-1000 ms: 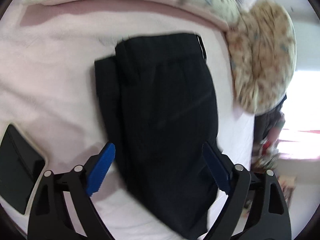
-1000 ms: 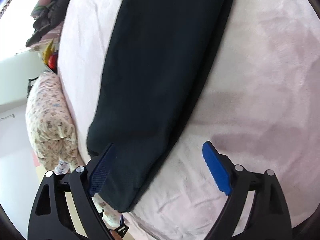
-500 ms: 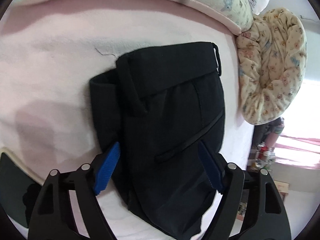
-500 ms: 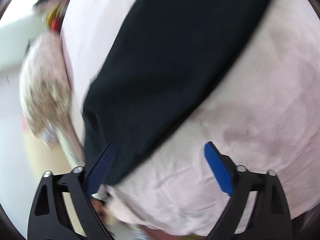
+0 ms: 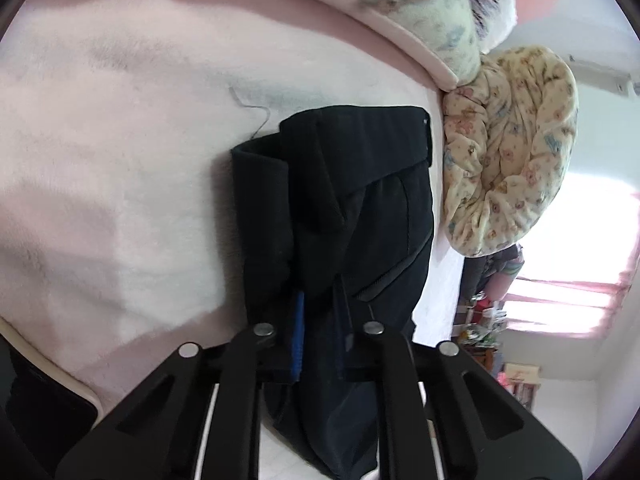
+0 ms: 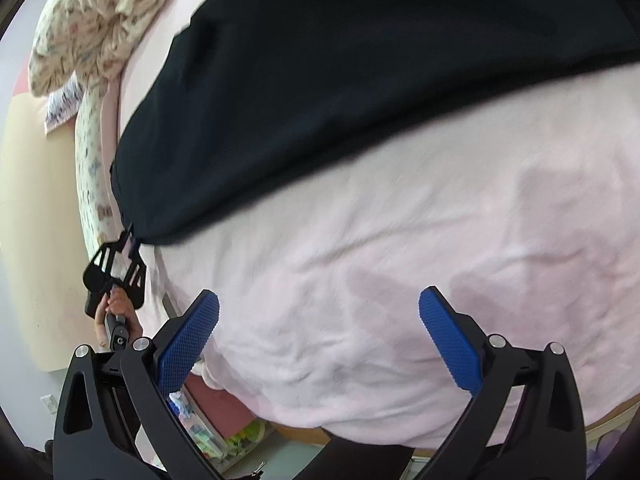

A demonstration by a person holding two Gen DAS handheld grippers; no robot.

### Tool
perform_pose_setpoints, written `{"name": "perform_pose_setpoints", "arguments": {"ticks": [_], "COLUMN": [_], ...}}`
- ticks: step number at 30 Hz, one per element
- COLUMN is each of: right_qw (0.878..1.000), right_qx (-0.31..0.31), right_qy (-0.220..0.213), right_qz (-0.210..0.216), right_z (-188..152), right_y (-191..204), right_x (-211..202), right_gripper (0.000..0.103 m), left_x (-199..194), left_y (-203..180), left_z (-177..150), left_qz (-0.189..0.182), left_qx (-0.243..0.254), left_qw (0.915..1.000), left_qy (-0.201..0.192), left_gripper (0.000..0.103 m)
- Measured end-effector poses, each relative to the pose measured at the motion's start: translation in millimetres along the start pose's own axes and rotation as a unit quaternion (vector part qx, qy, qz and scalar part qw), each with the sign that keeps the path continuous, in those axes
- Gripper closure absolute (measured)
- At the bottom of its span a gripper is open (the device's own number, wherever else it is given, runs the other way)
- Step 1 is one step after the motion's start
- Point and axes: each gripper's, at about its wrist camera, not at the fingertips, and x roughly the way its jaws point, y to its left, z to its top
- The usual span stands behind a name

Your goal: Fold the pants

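Note:
Black pants (image 5: 360, 208) lie folded lengthwise on the pink bed sheet (image 5: 120, 160), with the waistband at the far end. My left gripper (image 5: 318, 320) is shut on a bunched ridge of the pants fabric; one blue pad (image 5: 297, 332) shows beside the cloth. In the right wrist view the pants (image 6: 340, 80) stretch across the top. There the left gripper (image 6: 130, 240) pinches their edge, with a hand below it on the handle. My right gripper (image 6: 319, 296) stands wide open over bare sheet (image 6: 440, 260), below the pants, and holds nothing.
A rolled floral quilt (image 5: 512, 152) lies right of the pants at the bed's edge. A long floral pillow (image 5: 400, 4) runs along the far side. A dark flat object (image 5: 36, 412) lies at the lower left. The bed's near edge (image 6: 360, 428) drops to a cluttered floor.
My left gripper moved down onto the pants and closed on their fabric. My right gripper swung off the pants leg, rolling, and now hangs over bare sheet.

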Motion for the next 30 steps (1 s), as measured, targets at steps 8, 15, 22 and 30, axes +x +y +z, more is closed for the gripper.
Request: {"name": "perform_pose_setpoints", "arguments": {"ticks": [8, 15, 22, 30], "right_qw": [1.000, 1.000, 0.997, 0.973], "right_qx": [0.016, 0.025, 0.056, 0.138], "right_qy": [0.004, -0.008, -0.043, -0.162], "right_qz": [0.002, 0.001, -0.013, 0.087], "right_z": [-10, -14, -7, 26], "right_y": [-1, -5, -30, -98], "right_x": [5, 4, -21, -91], "right_gripper": [0.001, 0.001, 0.001, 0.019], "left_x": [-22, -26, -21, -38], "left_y": [-9, 10, -14, -95], "left_z": [-10, -16, -21, -120], "left_qz": [-0.036, 0.009, 0.132, 0.191], "left_qx": [0.019, 0.019, 0.083, 0.307], "left_qw": [0.9990, 0.9994, 0.9873, 0.9312], "left_qy": [-0.017, -0.028, -0.030, -0.045], "left_gripper": [0.096, 0.097, 0.066, 0.008]}}
